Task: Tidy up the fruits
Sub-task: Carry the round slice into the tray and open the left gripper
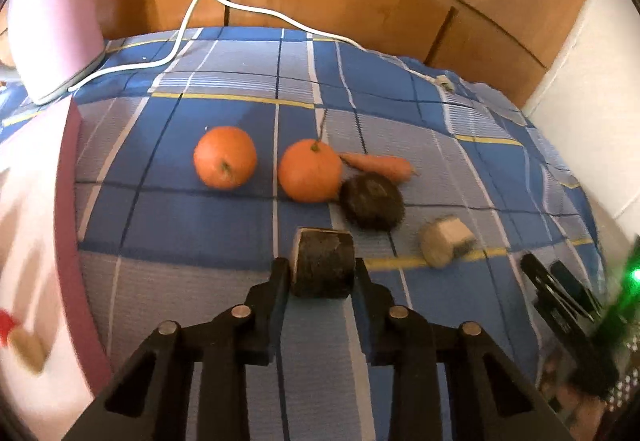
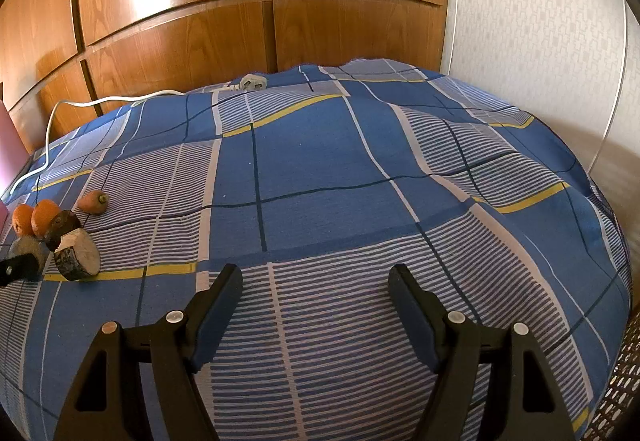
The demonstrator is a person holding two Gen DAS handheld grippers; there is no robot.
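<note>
My left gripper [image 1: 322,269] is shut on a dark, rough round chunk with a pale cut face [image 1: 322,265], held just above the blue checked cloth [image 1: 200,217]. Beyond it lie two oranges [image 1: 225,157] [image 1: 310,171], a carrot [image 1: 380,165], a dark round piece [image 1: 372,201] and a pale cut chunk [image 1: 445,240]. My right gripper [image 2: 316,277] is open and empty over the cloth, far right of the group. In the right wrist view the oranges [image 2: 34,217], carrot [image 2: 93,202], dark piece [image 2: 60,227] and pale chunk [image 2: 78,253] sit at the left edge.
A pink box [image 1: 48,21] and a white cable [image 1: 192,25] with plug [image 2: 250,83] lie at the back by the wooden headboard [image 2: 180,1]. A pink-edged container [image 1: 68,241] stands at the left. The right gripper [image 1: 560,301] shows at the right.
</note>
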